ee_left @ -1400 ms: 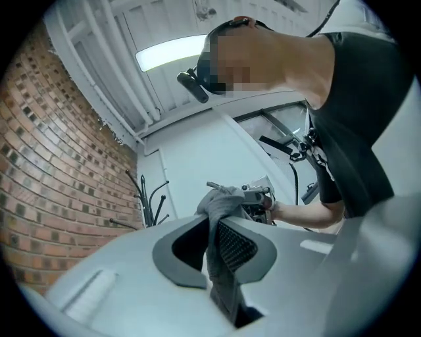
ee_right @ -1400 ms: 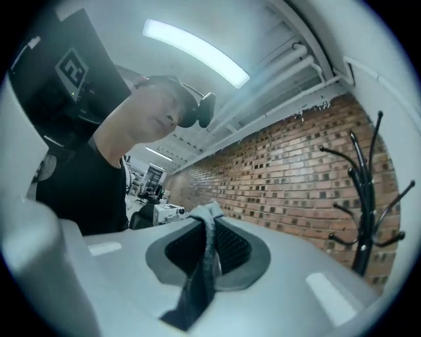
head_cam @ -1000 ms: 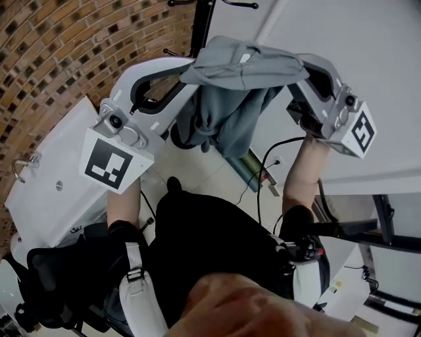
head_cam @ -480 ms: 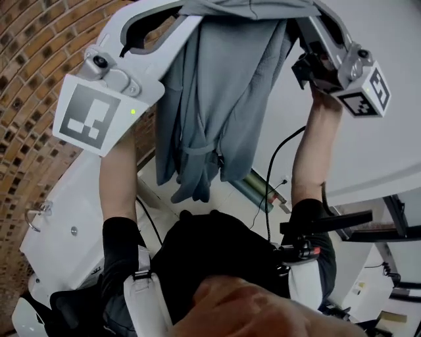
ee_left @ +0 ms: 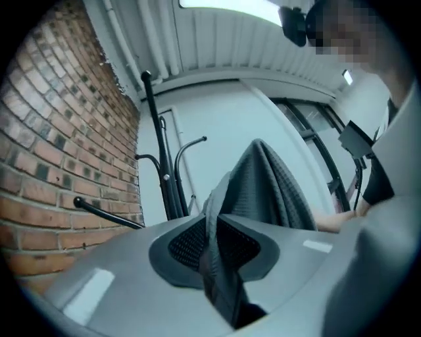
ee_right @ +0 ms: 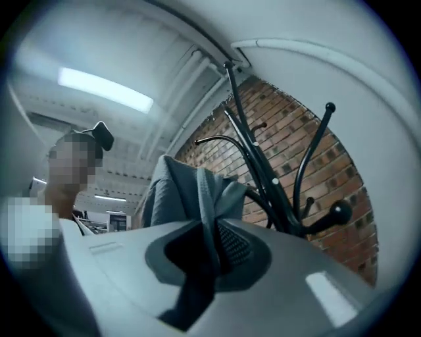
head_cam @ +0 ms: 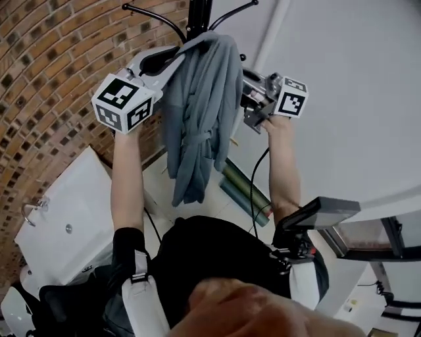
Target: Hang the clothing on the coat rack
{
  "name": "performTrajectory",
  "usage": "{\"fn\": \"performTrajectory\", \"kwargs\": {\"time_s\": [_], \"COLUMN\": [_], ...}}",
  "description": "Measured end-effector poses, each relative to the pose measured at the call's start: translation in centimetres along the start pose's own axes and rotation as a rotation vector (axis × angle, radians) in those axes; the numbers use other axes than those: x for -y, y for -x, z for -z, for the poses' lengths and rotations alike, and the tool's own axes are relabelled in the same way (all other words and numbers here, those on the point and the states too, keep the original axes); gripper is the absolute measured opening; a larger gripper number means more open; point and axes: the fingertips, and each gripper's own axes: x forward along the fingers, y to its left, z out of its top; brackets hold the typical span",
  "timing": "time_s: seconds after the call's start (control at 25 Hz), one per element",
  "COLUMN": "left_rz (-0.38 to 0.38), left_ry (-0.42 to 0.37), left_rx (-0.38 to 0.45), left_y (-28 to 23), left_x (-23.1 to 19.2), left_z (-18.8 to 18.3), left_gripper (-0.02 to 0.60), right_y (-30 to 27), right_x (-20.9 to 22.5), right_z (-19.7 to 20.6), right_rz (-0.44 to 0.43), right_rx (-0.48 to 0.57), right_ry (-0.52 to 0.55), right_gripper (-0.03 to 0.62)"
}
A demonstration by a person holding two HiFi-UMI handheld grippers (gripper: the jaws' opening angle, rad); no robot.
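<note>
A grey garment [head_cam: 197, 112] hangs long between my two raised grippers, just below the black coat rack [head_cam: 199, 12] and its curved hooks. My left gripper [head_cam: 187, 52] holds the garment's top at the left. In the left gripper view a fold of the cloth [ee_left: 263, 191] runs between the pads of this gripper [ee_left: 214, 243]; its jaws are opening, with the pads still on the cloth. My right gripper [head_cam: 242, 82] is shut on the garment's right edge. In the right gripper view the cloth [ee_right: 177, 191] is pinched in that gripper [ee_right: 210, 247], right beside the rack's pole [ee_right: 263, 171].
A brick wall [head_cam: 46, 79] is behind the rack at the left, a white wall [head_cam: 348, 99] at the right. A white cabinet [head_cam: 59, 217] stands at the lower left. Green rolls [head_cam: 243, 191] and a black cable lie on the floor below the garment.
Both grippers have risen and moved away from me toward the rack, carrying the garment. The bunched cloth has dropped out and now hangs long just under the hooks.
</note>
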Motion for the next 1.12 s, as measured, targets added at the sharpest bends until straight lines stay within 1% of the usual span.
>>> {"fn": "performTrajectory", "kwargs": {"time_s": [0.08, 0.12, 0.2, 0.24, 0.28, 0.32, 0.4, 0.48, 0.56, 0.64, 0.72, 0.84, 0.92, 1.0, 1.12], "left_rz": [-0.063, -0.098, -0.180, -0.214, -0.223, -0.197, -0.088, 0.003, 0.048, 0.054, 0.053, 0.053, 0.048, 0.040, 0.046], "left_ry": [-0.011, -0.021, -0.022, -0.020, -0.018, -0.012, 0.006, 0.018, 0.036, 0.037, -0.016, -0.137, -0.185, -0.182, -0.118], "left_rx": [0.071, 0.097, 0.145, 0.177, 0.213, 0.247, 0.284, 0.283, 0.268, 0.269, 0.258, 0.187, 0.161, 0.173, 0.229], "left_y": [1.0, 1.4, 2.4, 2.8, 2.9, 2.6, 1.1, -0.6, -1.9, -2.7, -3.4, -4.1, -3.7, -3.0, -2.7], "left_x": [0.1, 0.1, -0.4, -0.6, -0.5, 0.0, 1.8, 3.4, 4.0, 3.5, 2.7, 2.1, 1.8, 1.5, 0.8], "left_z": [-0.9, -1.4, -2.2, -2.7, -3.1, -3.4, -3.6, -3.0, -2.2, -2.3, -3.0, -3.5, -3.4, -3.4, -3.8], "left_gripper": [0.055, 0.055, 0.055, 0.055, 0.050, 0.031, 0.031, 0.031, 0.031, 0.031, 0.031, 0.042, 0.080, 0.080, 0.063], "right_y": [0.6, 1.1, 2.2, 2.6, 2.8, 2.9, 2.9, 3.5, 4.9, 6.6, 7.8, 8.0, 6.9, 5.1, 1.9], "right_x": [-0.8, -0.6, 0.2, 0.4, 0.3, 0.1, -0.3, -0.1, 0.5, 0.8, 0.6, -0.2, -0.4, 0.0, 0.8], "right_z": [0.5, 0.3, -0.4, -0.7, -0.9, -0.8, -0.5, 0.2, 1.2, 1.8, 1.4, -1.0, -2.8, -4.2, -5.6], "right_rz": [-0.046, -0.047, -0.015, 0.005, 0.024, 0.042, 0.084, 0.155, 0.225, 0.274, 0.309, 0.344, 0.356, 0.352, 0.301], "right_rx": [0.024, 0.044, 0.094, 0.111, 0.121, 0.124, 0.131, 0.139, 0.156, 0.189, 0.217, 0.221, 0.196, 0.155, 0.104], "right_ry": [-0.015, -0.021, -0.006, 0.025, 0.068, 0.114, 0.202, 0.264, 0.263, 0.246, 0.281, 0.402, 0.491, 0.548, 0.569], "right_gripper": [0.031, 0.031, 0.031, 0.032, 0.034, 0.035, 0.047, 0.071, 0.087, 0.087, 0.086, 0.086, 0.086, 0.086, 0.086]}}
